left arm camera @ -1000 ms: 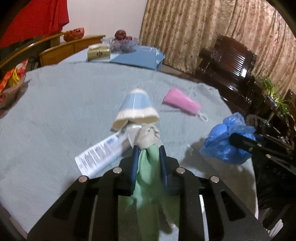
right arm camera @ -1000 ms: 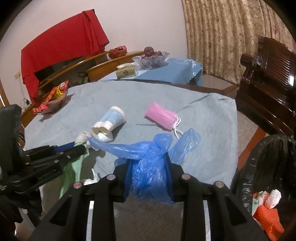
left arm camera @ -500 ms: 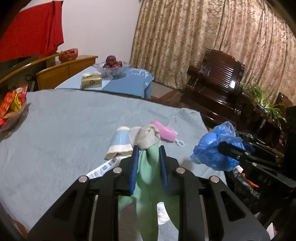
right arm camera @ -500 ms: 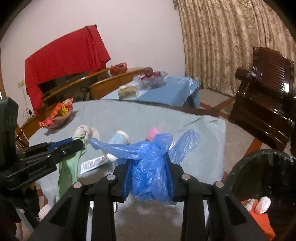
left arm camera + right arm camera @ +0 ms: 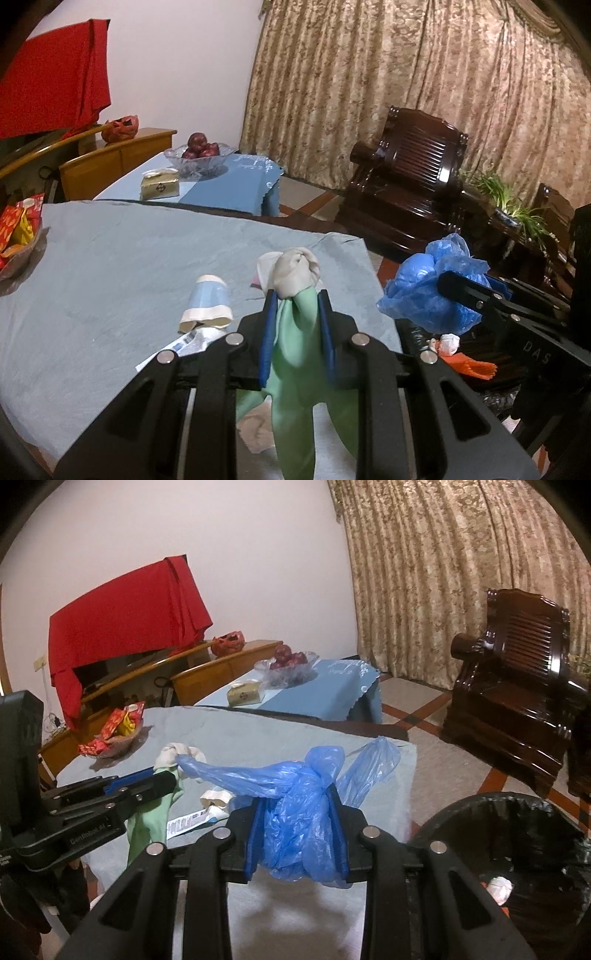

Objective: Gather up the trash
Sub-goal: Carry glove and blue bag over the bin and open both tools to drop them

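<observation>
Broadly, we see the round table with a grey-blue cloth (image 5: 110, 266) filling the left of both views, and the black-lined trash bin (image 5: 517, 834) standing on the floor beside its edge, low at the right in the right wrist view, with a few white and orange scraps inside. Our right gripper (image 5: 297, 830) has its fingers clamped on a crumpled translucent blue plastic bag (image 5: 295, 812); the bag is held off the table near the bin's rim, its wad bunched between the blue pads, with one long tail stretched leftward and a shorter loop flaring up to the right. Our left gripper (image 5: 297, 328) has its fingers closed on a pale green cloth with a knotted grey-white end (image 5: 295, 295). Its long axis runs along the fingers: the knot points forward and up past the tips, while the green tails hang down toward the camera. In the right wrist view the bag's tail reaches the knot; we cannot tell whether they touch. On the table lies a light blue paper cup with a white rim (image 5: 208, 306) on its side, mouth toward us and base pointing away. Just beside its mouth sits a flat white printed wrapper (image 5: 184, 345), partly hidden by the left gripper.
</observation>
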